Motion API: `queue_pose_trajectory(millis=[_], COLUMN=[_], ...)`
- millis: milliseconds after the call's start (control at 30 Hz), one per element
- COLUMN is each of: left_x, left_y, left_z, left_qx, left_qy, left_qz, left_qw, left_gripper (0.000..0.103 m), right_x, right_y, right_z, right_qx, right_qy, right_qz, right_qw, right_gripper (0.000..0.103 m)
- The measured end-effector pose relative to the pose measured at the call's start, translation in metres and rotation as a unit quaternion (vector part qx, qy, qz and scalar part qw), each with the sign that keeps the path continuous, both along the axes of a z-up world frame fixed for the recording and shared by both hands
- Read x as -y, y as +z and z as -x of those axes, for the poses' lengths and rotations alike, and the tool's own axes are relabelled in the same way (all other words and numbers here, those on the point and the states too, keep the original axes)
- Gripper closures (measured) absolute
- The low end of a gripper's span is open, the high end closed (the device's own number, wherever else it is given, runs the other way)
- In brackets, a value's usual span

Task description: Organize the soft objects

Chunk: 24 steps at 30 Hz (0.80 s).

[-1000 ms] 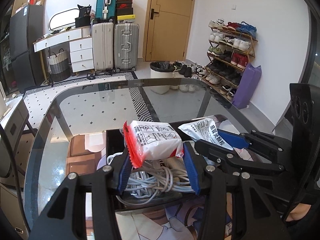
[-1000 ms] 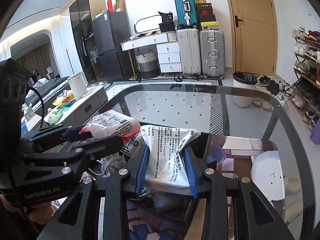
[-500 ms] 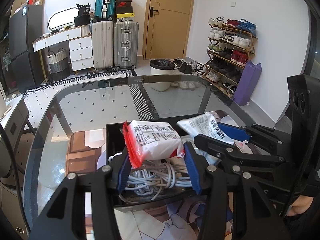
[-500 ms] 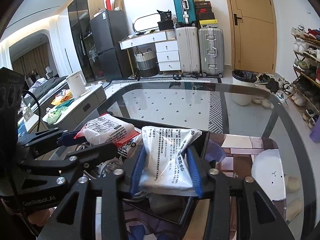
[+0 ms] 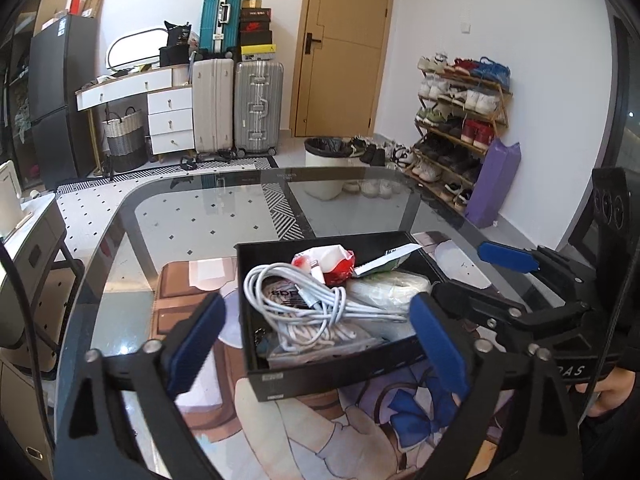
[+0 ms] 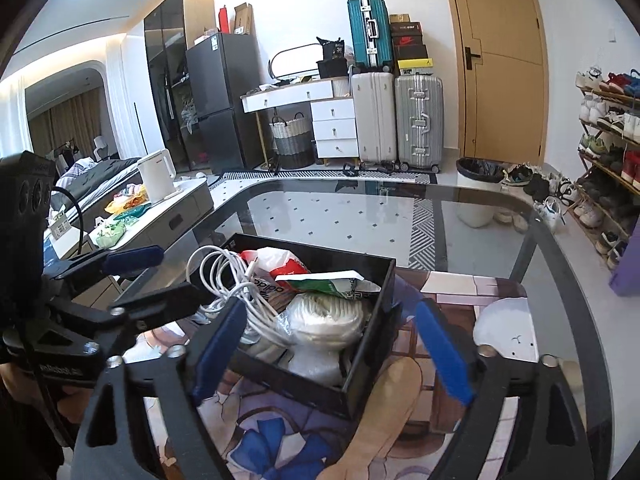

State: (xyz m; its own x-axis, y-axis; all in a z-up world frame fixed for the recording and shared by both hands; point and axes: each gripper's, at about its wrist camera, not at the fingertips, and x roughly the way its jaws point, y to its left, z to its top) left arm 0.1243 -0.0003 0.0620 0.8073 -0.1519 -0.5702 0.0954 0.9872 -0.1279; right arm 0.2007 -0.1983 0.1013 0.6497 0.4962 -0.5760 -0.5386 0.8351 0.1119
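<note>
A black box (image 5: 320,378) (image 6: 316,388) stands on a printed mat on the glass table. Inside lie a red and white packet (image 5: 326,262) (image 6: 280,262), a green and white packet (image 5: 384,262) (image 6: 332,282), a coil of white cable (image 5: 304,300) (image 6: 228,276) and a white wrapped bundle (image 6: 324,320). My left gripper (image 5: 316,338) is open and empty, in front of the box's near wall. My right gripper (image 6: 332,348) is open and empty, its fingers on either side of the box's near corner. Each gripper shows in the other's view: the right one (image 5: 464,276), the left one (image 6: 152,274).
The printed mat (image 5: 360,432) covers the near part of the glass table (image 5: 224,216). Beyond the far edge stand suitcases (image 5: 256,108), a bin (image 5: 324,148) and a shoe rack (image 5: 460,120). A white side cabinet with a kettle (image 6: 156,176) stands left.
Both grippers opened and let go of their packets, which now lie in the box. Both grippers have drawn back toward me.
</note>
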Motion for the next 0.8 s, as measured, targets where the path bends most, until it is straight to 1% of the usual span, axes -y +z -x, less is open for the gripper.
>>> queue_pose_trajectory(millis=[133, 167, 267, 567, 800], left_x=[-0.007, -0.008, -0.011, -0.007, -0.006], left_y=[-0.002, -0.003, -0.008, -0.020, -0.031], left_z=[0.010, 0.012, 0.018, 0.028, 0.032], left_qx=[0.004, 0.006, 0.006, 0.013, 0.025], left_qy=[0.011, 0.016, 0.031, 0.048, 0.064], left_qz=[0.003, 0.002, -0.006, -0.019, -0.032], left_qw=[0.9999, 0.9998, 0.9995, 0.9986, 0.9971], left_gripper=[0.000, 0.000, 0.000, 0.000, 0.000], right_x=[0.002, 0.003, 0.004, -0.002, 0.001], right_y=[0.000, 0.000, 0.001, 0.002, -0.004], right_z=[0.009, 0.012, 0.020, 0.045, 0.051], right_qx=[0.007, 0.011, 0.023, 0.071, 0.084], right_qy=[-0.001, -0.001, 0.010, 0.028, 0.031], right_qz=[-0.004, -0.005, -0.018, -0.016, -0.021], right_qw=[1.000, 1.000, 1.000, 0.997, 0.996], right_gripper=[0.003, 0.001, 0.001, 0.001, 0.001])
